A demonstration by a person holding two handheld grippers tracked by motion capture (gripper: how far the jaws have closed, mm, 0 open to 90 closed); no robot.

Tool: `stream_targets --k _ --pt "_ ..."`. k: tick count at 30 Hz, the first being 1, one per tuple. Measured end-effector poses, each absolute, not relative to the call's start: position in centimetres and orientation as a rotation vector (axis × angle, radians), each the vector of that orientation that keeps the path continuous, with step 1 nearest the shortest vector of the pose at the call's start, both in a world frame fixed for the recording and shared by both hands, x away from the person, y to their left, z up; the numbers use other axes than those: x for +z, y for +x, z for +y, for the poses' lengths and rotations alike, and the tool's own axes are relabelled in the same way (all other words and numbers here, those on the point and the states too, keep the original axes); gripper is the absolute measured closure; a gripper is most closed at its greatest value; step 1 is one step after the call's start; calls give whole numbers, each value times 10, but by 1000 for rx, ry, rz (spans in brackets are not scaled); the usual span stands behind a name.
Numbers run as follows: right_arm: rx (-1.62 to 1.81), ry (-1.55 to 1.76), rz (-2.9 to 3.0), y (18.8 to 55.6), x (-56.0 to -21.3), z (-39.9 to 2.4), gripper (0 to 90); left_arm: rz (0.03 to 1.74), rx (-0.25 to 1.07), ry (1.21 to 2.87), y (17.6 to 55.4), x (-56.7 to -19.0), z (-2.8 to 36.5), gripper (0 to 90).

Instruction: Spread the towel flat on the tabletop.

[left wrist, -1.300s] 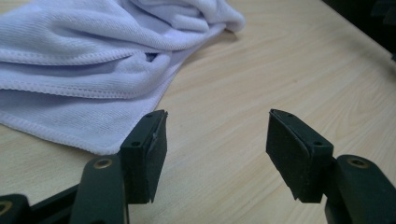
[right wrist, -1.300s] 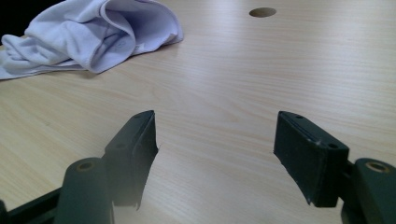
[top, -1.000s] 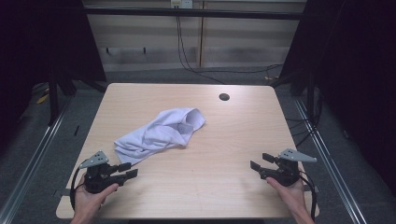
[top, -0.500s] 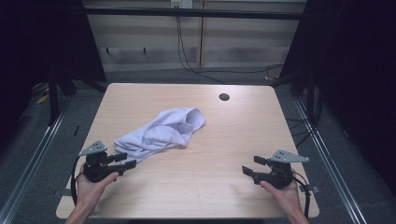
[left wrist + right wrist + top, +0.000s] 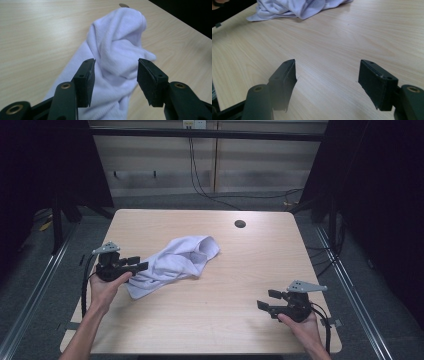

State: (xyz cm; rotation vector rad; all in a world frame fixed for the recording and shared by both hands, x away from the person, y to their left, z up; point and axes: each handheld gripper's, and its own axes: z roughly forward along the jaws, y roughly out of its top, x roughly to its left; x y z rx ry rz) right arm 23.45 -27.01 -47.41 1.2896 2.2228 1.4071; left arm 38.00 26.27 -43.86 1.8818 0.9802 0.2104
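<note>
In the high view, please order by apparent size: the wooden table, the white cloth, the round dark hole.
1. Light wooden table, largest.
2. Crumpled white cloth.
3. Small round dark hole near the table's far edge, smallest.

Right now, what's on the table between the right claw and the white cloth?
Nothing: in the right gripper view, bare wooden table runs from the open right claw up to the white cloth.
</note>
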Motion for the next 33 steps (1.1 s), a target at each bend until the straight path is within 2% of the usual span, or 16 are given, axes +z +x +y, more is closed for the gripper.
stream_targets --k 5,11,14,19,22,25,27,29,33 --pt "1410 1288 2229 238 -474 -269 287 1016 215 1913 406 -438 260 434" --pt "1405 1286 2238 238 -475 -269 276 1064 231 2018 423 -462 244 441" --pt "1392 1278 2247 238 -475 -268 273 1031 173 2003 423 -473 235 476" --pt "1378 1281 2255 238 -476 -268 271 1002 115 2010 422 -480 226 481" --pt "1369 1277 2267 239 -477 -266 268 997 142 2080 417 -493 218 558" --pt "1366 1278 2269 238 -477 -265 269 995 148 2070 411 -497 220 685" --pt "1359 1285 2270 239 -477 -265 270 987 160 2073 402 -498 218 733" --pt "1355 1279 2275 240 -478 -264 274 952 175 2110 393 -496 215 752" --pt "1353 1263 2293 240 -477 -258 273 893 123 2126 374 -496 213 755"
